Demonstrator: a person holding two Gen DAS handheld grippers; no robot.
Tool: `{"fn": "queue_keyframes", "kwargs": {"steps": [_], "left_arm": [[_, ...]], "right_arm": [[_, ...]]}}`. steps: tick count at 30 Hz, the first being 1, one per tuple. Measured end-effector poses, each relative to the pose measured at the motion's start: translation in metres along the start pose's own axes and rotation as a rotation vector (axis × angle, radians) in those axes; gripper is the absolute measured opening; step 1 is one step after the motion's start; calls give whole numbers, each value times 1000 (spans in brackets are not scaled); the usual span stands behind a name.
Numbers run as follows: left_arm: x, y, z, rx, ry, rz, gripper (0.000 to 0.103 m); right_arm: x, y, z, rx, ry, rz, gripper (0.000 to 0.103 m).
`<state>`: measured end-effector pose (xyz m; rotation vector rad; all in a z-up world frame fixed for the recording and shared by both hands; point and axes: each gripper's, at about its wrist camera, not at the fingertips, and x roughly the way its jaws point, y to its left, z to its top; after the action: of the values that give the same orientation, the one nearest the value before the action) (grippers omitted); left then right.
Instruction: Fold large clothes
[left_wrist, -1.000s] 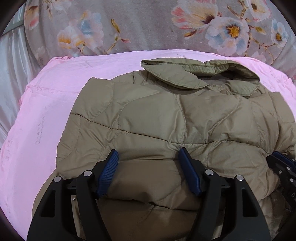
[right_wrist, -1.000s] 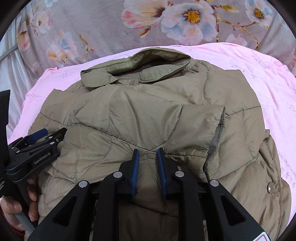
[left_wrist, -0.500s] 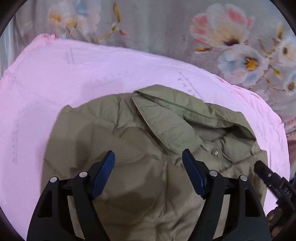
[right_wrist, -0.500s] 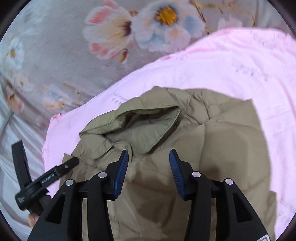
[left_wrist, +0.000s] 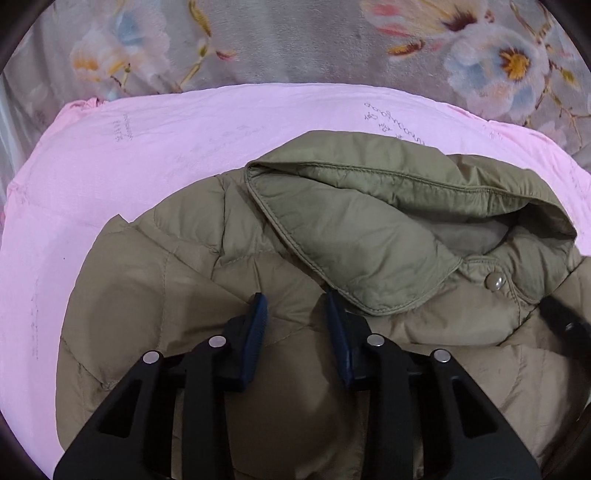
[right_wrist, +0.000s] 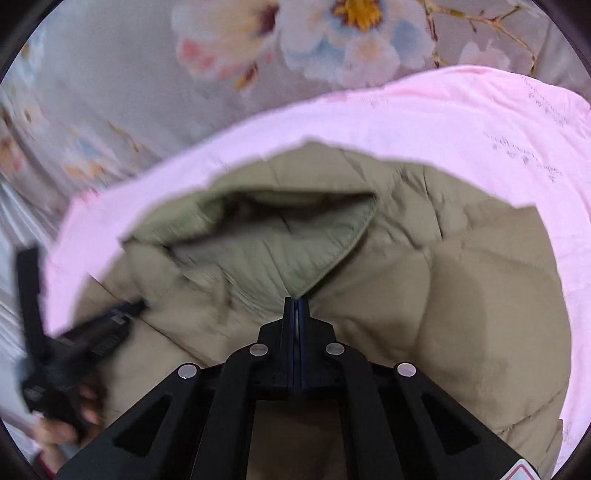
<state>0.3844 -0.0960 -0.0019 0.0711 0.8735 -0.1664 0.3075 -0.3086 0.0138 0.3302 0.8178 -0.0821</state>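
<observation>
An olive quilted jacket (left_wrist: 166, 295) lies front up on a pink sheet (left_wrist: 129, 166), its collar (left_wrist: 351, 229) at the far end with a snap button (left_wrist: 494, 282) below it. My left gripper (left_wrist: 297, 325) hovers over the shoulder panel just left of the collar tip. Its jaws are closing, a gap still between the blue pads, with fabric under them. In the right wrist view my right gripper (right_wrist: 295, 306) is shut, tips at the point of the collar (right_wrist: 288, 251); whether cloth is pinched I cannot tell. The jacket (right_wrist: 461, 295) fills that view.
A grey floral blanket (left_wrist: 295, 44) lies beyond the pink sheet (right_wrist: 443, 118). The right gripper's tip (left_wrist: 565, 321) shows blurred at the left view's right edge. The left gripper (right_wrist: 92, 339) and the hand (right_wrist: 62, 424) holding it sit at the right view's left edge.
Both grippers moved up the jacket from its middle to the collar. The left jaws narrowed. The right jaws widened half a second ago, then shut fully.
</observation>
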Motion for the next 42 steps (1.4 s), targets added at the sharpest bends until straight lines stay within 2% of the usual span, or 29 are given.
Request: {"fn": "queue_keyframes", "kwargs": {"steps": [5, 8, 10, 12, 14, 15, 16, 17, 20, 24, 25, 26, 27, 28, 29, 32, 34, 38, 42], "left_arm": [[3, -11, -4, 34, -27, 58, 33], [-4, -2, -5, 13, -1, 38, 33], [-21, 16, -7, -23, -7, -37, 34], [-33, 30, -4, -59, -6, -85, 34], [-40, 45, 8, -129, 5, -142, 36], [-42, 51, 16, -168, 13, -177, 38], [-42, 59, 28, -224, 20, -221, 43], [-41, 64, 38, -271, 26, -256, 51], [-29, 71, 65, -384, 53, -324, 61], [10, 76, 86, -524, 182, -400, 64], [17, 76, 86, -545, 199, -395, 64], [22, 74, 87, -543, 211, -375, 60], [27, 70, 88, -519, 222, -339, 54], [32, 62, 89, -457, 247, -276, 37], [35, 55, 88, -408, 263, -244, 35], [37, 34, 78, -246, 255, -163, 34], [41, 27, 68, -205, 244, -147, 34], [40, 11, 49, -125, 159, -91, 34], [41, -3, 37, -48, 74, -23, 34]], "right_arm": [[0, -9, 1, 29, 11, 26, 0], [-17, -19, -4, 82, 17, 53, 1], [-39, -24, -6, 94, -15, 79, 12], [-57, -27, 1, 111, -63, 117, 18], [-65, -34, 16, 175, -78, 210, 39], [-64, -38, 25, 223, -79, 266, 54], [-61, -40, 32, 264, -80, 300, 60], [-55, -44, 40, 317, -75, 337, 61], [-30, -53, 56, 461, -48, 401, 61], [6, -69, 61, 683, 8, 472, 60], [9, -73, 61, 710, 2, 478, 47], [9, -73, 64, 697, -3, 460, 34], [6, -69, 68, 635, -3, 424, 15], [2, -64, 72, 566, -6, 385, 13], [-5, -50, 75, 421, -14, 296, 9], [-7, -18, 67, 88, -15, 59, 6], [3, -7, 58, -19, -9, -28, 6], [17, 12, 50, -133, -37, -149, 6], [28, 20, 49, -172, -53, -199, 6]]}}
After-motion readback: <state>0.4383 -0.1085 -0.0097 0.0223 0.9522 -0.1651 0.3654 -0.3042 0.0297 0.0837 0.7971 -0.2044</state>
